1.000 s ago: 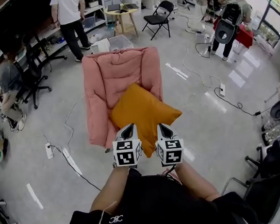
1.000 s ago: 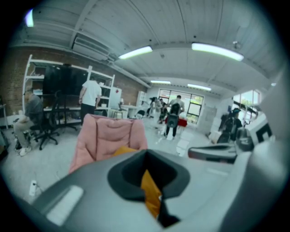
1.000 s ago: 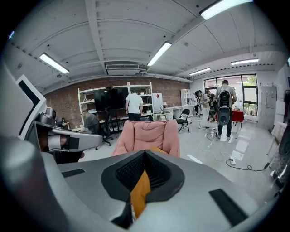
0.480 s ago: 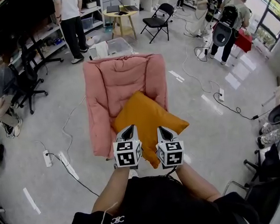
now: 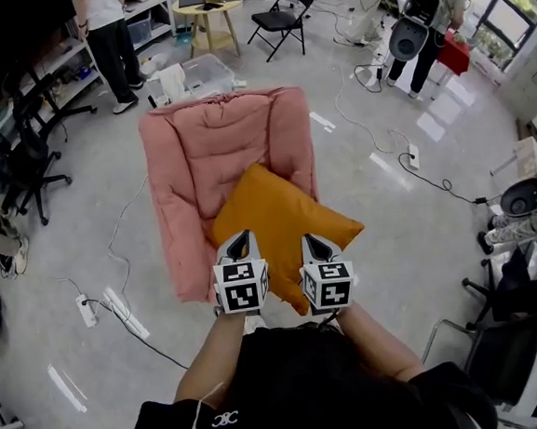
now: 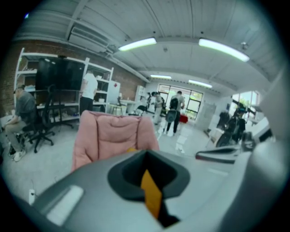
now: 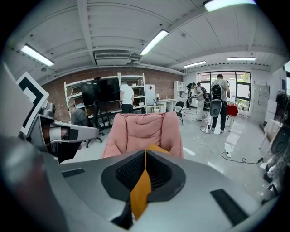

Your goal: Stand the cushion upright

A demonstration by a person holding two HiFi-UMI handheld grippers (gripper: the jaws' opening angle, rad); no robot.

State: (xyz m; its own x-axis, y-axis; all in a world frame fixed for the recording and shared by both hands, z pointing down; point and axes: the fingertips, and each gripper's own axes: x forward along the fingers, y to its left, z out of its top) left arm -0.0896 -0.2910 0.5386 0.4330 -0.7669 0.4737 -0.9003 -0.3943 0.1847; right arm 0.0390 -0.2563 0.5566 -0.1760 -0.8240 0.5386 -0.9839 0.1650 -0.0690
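Observation:
An orange cushion (image 5: 284,226) lies flat and cornerwise on the seat of a pink armchair (image 5: 216,148), with one corner hanging over the front edge. My left gripper (image 5: 240,240) is at the cushion's near-left edge and my right gripper (image 5: 311,242) is over its near-right part. Both are shut with nothing gripped. In the left gripper view the left gripper (image 6: 147,174) shows only a sliver of the orange cushion (image 6: 152,197) past its closed jaws, with the armchair (image 6: 113,136) behind. The right gripper (image 7: 145,172) shows the same orange cushion (image 7: 156,148) in front of the armchair (image 7: 142,131).
A power strip (image 5: 85,311) and cables lie on the floor left of the armchair. A clear bin (image 5: 205,74) stands behind it, with a folding chair (image 5: 281,21) farther back. People stand at the shelves and by the windows. Office chairs (image 5: 520,206) crowd the right side.
I have come closer to the armchair, and both grippers have moved forward and slightly down toward the cushion's near edge. The jaws have stayed shut and the cushion has not moved.

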